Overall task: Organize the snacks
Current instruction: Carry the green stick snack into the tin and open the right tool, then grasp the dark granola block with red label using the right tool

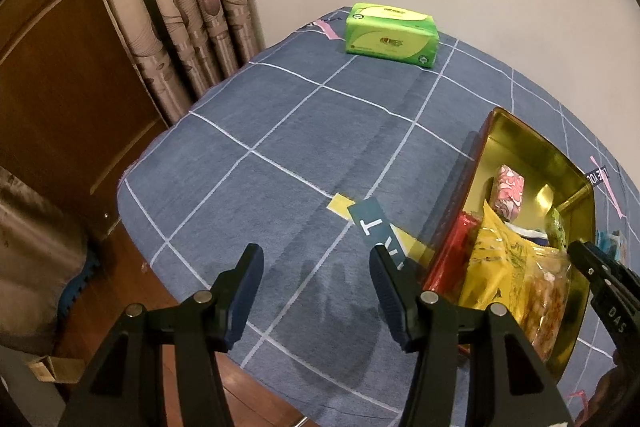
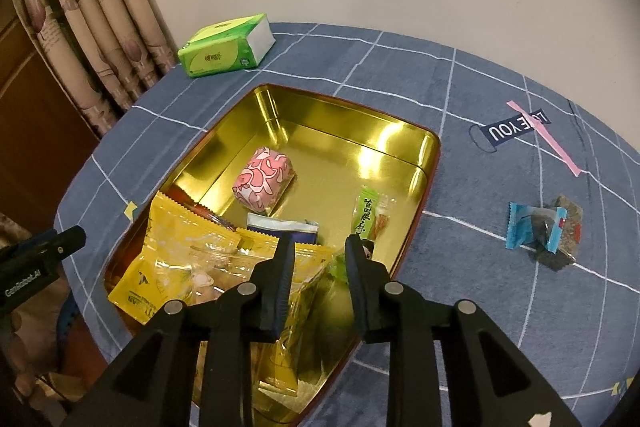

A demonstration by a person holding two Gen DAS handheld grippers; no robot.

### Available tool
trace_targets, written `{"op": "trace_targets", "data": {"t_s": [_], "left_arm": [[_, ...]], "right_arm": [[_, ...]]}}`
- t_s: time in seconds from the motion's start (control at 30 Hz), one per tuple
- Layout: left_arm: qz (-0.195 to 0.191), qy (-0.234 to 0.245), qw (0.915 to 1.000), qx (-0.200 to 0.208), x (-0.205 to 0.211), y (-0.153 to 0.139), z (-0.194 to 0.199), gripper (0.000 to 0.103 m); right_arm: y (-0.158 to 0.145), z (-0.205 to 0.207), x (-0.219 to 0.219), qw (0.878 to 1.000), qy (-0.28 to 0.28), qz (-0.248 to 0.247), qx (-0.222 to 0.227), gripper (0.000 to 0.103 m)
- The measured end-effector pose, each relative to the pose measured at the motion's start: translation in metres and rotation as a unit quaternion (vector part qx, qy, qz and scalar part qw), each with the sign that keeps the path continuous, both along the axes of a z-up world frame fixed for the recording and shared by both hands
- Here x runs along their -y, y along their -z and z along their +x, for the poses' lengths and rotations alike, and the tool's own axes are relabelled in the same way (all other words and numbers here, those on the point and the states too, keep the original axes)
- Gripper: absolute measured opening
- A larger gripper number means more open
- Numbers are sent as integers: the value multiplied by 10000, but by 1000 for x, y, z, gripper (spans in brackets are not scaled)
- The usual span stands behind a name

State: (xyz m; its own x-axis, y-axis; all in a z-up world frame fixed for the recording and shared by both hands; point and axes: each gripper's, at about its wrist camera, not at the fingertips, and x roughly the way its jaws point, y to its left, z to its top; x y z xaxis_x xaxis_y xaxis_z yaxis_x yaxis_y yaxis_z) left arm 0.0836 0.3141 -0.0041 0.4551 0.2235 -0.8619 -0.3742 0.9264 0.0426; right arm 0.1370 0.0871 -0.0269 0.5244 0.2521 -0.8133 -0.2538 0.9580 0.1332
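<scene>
An open gold tin (image 2: 430, 163) with red outer walls holds a pink floral wrapped snack (image 2: 264, 179), a yellow bag (image 2: 192, 259), a green stick snack (image 2: 370, 213) and a blue-and-white packet (image 2: 280, 227). My right gripper (image 2: 320, 245) hovers over the tin's near end, jaws a little apart, pads pressing on nothing; a bit of green wrapper shows below the gap. My left gripper (image 1: 316, 253) stands open over bare tablecloth left of the tin (image 1: 520, 135), nothing between its fingers. A red packet (image 1: 452, 255) leans against the tin's left wall beside the yellow bag (image 1: 496, 259).
A blue wrapped candy (image 2: 532, 225) and a dark snack packet (image 2: 568, 231) lie on the blue checked cloth right of the tin. A green tissue pack (image 1: 390, 35) sits at the far edge by the wall. Curtains and a wooden door stand to the left.
</scene>
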Motion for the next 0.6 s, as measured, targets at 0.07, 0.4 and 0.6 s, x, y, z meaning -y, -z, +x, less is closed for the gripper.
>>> {"op": "trace_targets", "data": {"t_s": [0.07,0.4,0.6], "left_arm": [[20,20,10000,-10,1,1,0,56],[163,170,9997,-25,9,1,1,56],[246,242,9994,-44,13,2,1,56]], "right_arm": [[-2,-1,2,10000,1,34,19,25],[-21,-7,29,9994,159,180,244,36],[-22,-8,61,9985,436,206,270,37]]}}
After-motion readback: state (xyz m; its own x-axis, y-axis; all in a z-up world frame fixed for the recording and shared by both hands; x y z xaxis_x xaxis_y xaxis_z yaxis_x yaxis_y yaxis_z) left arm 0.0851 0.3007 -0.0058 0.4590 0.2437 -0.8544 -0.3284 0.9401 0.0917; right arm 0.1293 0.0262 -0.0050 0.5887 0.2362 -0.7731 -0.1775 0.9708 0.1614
